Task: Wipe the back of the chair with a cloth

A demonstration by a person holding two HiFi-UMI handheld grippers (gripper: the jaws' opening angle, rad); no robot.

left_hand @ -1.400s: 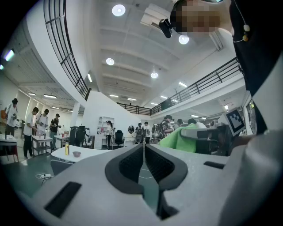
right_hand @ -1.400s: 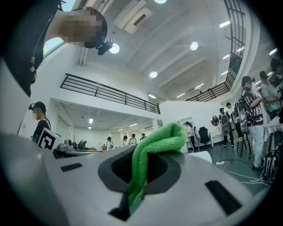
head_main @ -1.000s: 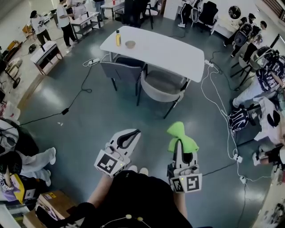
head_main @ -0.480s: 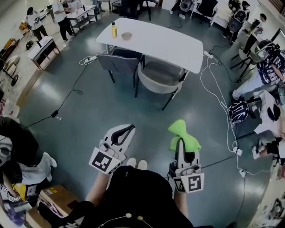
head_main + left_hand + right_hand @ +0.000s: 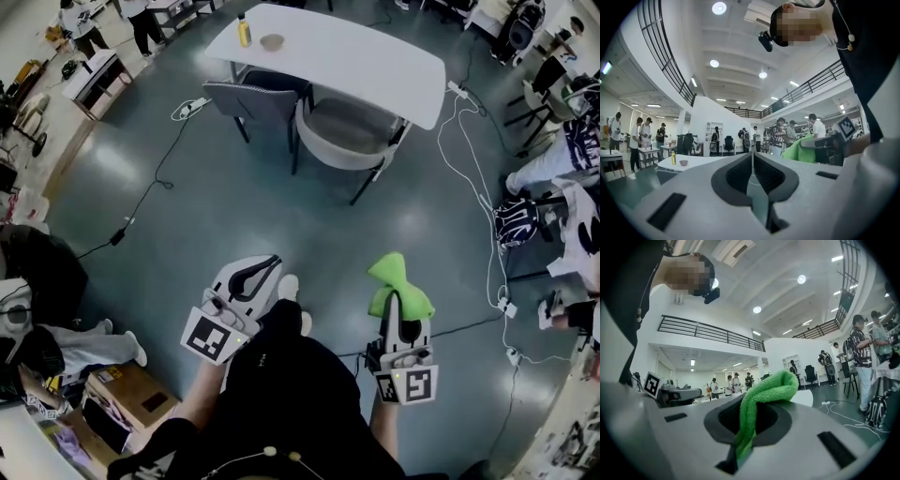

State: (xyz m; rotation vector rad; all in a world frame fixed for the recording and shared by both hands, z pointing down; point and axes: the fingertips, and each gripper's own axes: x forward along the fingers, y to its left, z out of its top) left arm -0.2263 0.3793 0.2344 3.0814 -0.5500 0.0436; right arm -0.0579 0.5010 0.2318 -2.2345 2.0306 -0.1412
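green cloth (image 5: 401, 284) pinched in the clamped jaws of right gripper (image 5: 397, 306), lower right of frame; left gripper (image 5: 266, 266) alongside, jaws together and empty; grey chair (image 5: 349, 150) well apart, upper centre, by white table (image 5: 375, 56).

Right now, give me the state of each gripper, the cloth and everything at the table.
left gripper: shut, empty.
right gripper: shut on the green cloth.
green cloth: bunched, sticking out past the jaws.
round-backed grey chair: upright, pushed in at the white table.
square-backed grey chair: upright, pushed in beside it.
yellow bottle: upright on the table.
bowl: right way up on the table.
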